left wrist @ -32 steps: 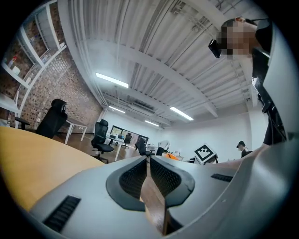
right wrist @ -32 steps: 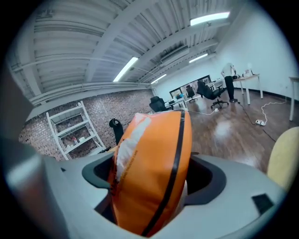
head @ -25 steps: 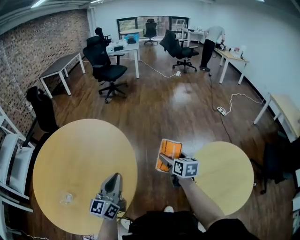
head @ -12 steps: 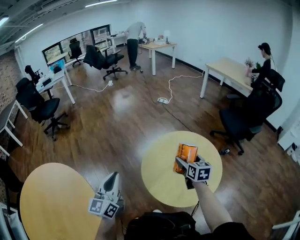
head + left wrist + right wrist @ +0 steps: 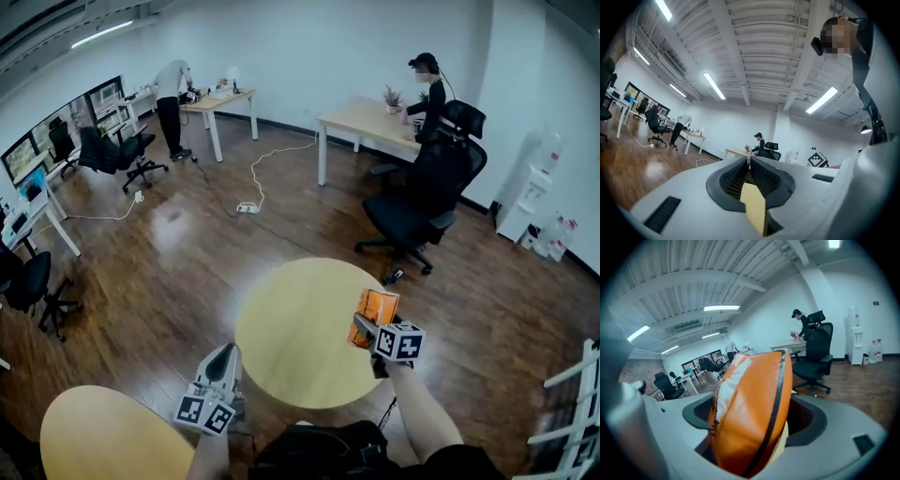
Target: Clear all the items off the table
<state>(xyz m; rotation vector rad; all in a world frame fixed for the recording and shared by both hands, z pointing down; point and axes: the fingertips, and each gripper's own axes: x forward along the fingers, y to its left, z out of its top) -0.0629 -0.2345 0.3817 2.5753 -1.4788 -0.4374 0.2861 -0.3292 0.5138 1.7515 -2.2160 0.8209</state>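
Observation:
An orange snack packet [image 5: 379,307] with a white edge is clamped upright in my right gripper [image 5: 368,324], which hovers over the right rim of a small round yellow table [image 5: 291,333]. In the right gripper view the orange packet [image 5: 752,411] fills the gap between the jaws. My left gripper [image 5: 223,364] hangs off the table's near left edge over the wood floor. Its jaws are shut with nothing held. The left gripper [image 5: 749,163] points out across the room toward a far desk.
A second round table [image 5: 98,441] shows at the bottom left. A black office chair [image 5: 422,202] stands behind the small table, with a desk [image 5: 361,117] and a seated person [image 5: 429,89] beyond. A power strip [image 5: 247,207] and cable lie on the floor. A white rack [image 5: 572,412] is at the right.
The view has swung to the right: the large round table slid off to the left and the small round table now lies under both grippers. The packet stays in the right gripper.

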